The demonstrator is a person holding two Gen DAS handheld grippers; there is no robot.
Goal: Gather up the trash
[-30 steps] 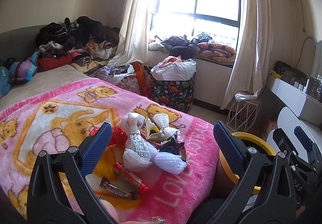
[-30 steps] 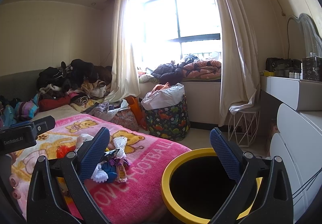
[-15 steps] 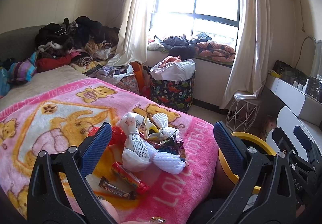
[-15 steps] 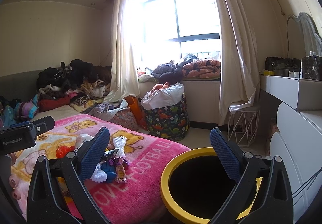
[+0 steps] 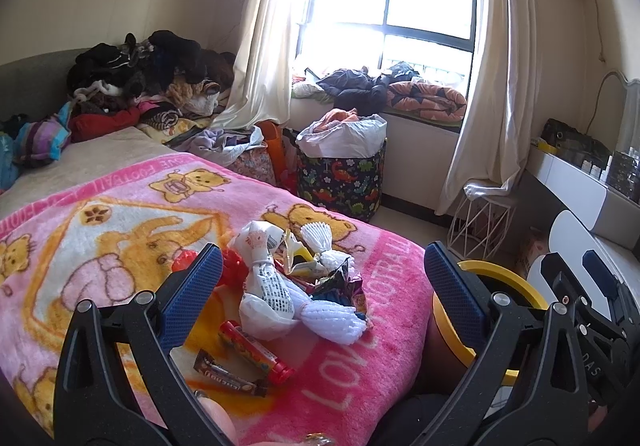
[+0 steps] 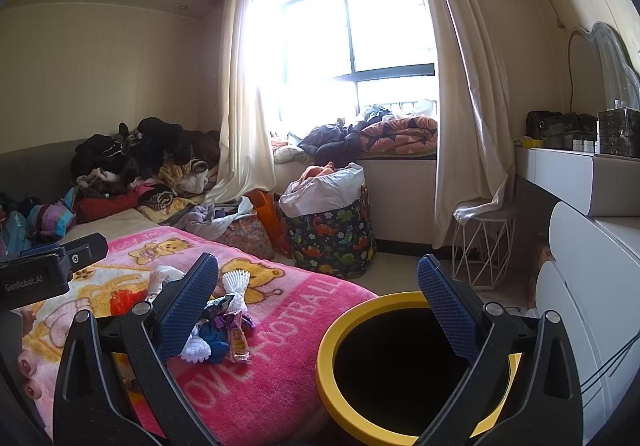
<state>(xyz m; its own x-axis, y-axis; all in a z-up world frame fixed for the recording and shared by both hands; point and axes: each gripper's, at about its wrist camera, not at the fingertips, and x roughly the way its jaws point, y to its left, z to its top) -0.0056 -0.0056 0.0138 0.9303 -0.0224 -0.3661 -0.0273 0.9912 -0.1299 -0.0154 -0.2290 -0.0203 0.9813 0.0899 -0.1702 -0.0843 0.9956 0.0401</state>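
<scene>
Messy bedroom, sunny window, pink teddy-bear blanket (image 5: 120, 246) on the bed. Trash pile (image 5: 296, 278) of wrappers and white foam netting sits on the blanket's near corner, with a candy tube (image 5: 254, 350) just in front. Left gripper (image 5: 320, 298) hangs over the pile, jaws spread wide, empty. Right gripper (image 6: 316, 310) also gapes, above the yellow-rimmed bin (image 6: 332, 330) beside the blanket.

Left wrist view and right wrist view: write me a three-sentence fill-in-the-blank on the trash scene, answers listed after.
1. The trash pile lies on a ____ blanket.
2. The bin beside the bed has a ____ rim.
3. The left gripper and right gripper both have jaws that are ____.

Answers: pink; yellow; open
</scene>
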